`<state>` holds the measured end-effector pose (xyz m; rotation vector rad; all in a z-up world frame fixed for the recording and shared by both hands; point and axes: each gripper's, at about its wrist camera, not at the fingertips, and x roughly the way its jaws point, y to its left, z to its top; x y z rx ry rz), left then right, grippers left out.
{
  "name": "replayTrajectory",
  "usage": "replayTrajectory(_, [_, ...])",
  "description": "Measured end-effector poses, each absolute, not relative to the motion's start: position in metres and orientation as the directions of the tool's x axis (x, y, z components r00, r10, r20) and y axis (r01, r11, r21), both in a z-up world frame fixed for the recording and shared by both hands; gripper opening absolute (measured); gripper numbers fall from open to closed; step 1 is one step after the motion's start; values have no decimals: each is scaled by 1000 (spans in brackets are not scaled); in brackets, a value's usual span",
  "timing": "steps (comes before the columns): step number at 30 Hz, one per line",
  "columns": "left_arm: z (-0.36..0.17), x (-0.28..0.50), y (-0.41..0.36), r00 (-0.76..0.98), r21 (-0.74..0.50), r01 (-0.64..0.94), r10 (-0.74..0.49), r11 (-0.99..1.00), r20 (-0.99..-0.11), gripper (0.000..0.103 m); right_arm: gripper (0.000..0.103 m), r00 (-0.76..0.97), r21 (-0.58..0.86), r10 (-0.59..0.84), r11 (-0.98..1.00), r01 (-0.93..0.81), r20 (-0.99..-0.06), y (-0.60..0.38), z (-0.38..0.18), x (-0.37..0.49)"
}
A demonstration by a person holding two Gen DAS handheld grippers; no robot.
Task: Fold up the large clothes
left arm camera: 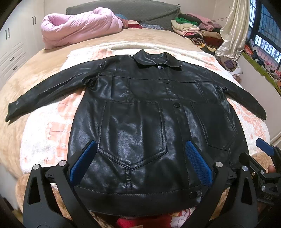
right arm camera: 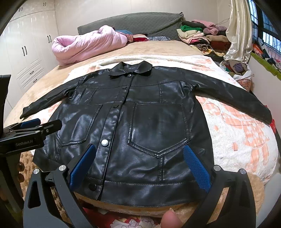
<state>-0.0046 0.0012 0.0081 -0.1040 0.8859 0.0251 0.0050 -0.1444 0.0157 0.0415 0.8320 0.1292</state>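
Observation:
A black leather jacket (left arm camera: 140, 112) lies flat and front up on a white and orange blanket (left arm camera: 43, 133) on the bed, sleeves spread to both sides, collar at the far end. My left gripper (left arm camera: 140, 145) hovers open above the hem, over the jacket's left pocket, its blue pads (left arm camera: 82, 163) wide apart with nothing between them. The same jacket (right arm camera: 149, 122) fills the right wrist view. My right gripper (right arm camera: 139, 149) is open above the hem at the right pocket, holding nothing. Each gripper shows at the edge of the other's view.
A rolled pink quilt (left arm camera: 79, 29) lies at the head of the bed by a grey headboard (left arm camera: 123, 10). Piled clothes (left arm camera: 196, 29) and a cream curtain (left arm camera: 233, 31) stand at the far right. White wardrobes (right arm camera: 26, 52) line the left wall. A fingertip (right arm camera: 171, 220) shows at the bottom.

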Motion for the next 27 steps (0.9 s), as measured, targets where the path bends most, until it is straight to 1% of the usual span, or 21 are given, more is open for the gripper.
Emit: replayTrajectory(27, [9,-3,1,632,-80,-62,-23,995,-775,94,99,664,93,140,990,-105,-735,-143,16,5])
